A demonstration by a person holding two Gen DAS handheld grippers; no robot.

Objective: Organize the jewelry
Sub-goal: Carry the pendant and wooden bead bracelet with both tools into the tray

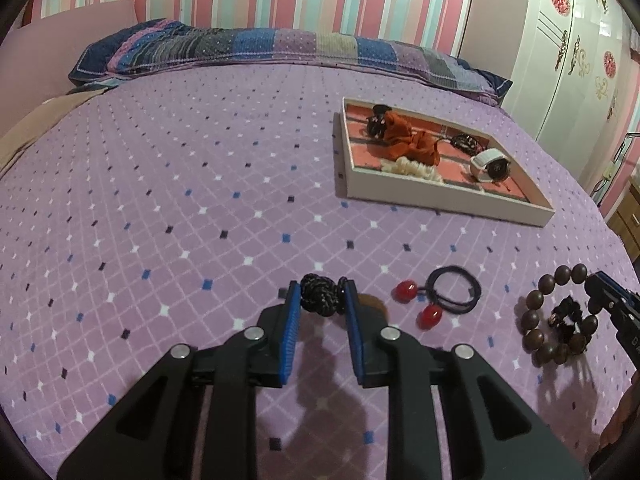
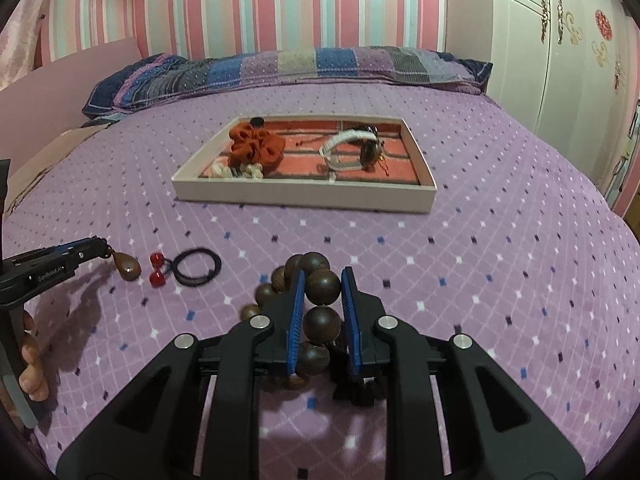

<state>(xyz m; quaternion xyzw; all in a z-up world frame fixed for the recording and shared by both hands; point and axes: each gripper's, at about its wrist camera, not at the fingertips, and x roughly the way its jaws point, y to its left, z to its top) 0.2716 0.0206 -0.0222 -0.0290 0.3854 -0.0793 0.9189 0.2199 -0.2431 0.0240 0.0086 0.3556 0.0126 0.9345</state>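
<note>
Between the right gripper's (image 2: 320, 308) near-closed fingers: wooden bead bracelet (image 2: 316, 312), strung lengthwise. Left gripper (image 1: 322, 296) clasped a pendant's black cord (image 1: 318, 294). White tray (image 2: 304, 196) straight ahead, well apart.

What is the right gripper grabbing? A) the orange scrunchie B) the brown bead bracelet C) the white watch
B: the right gripper has its blue fingers closed around the brown bead bracelet on the bed, while the scrunchie and watch lie in the tray.
</note>
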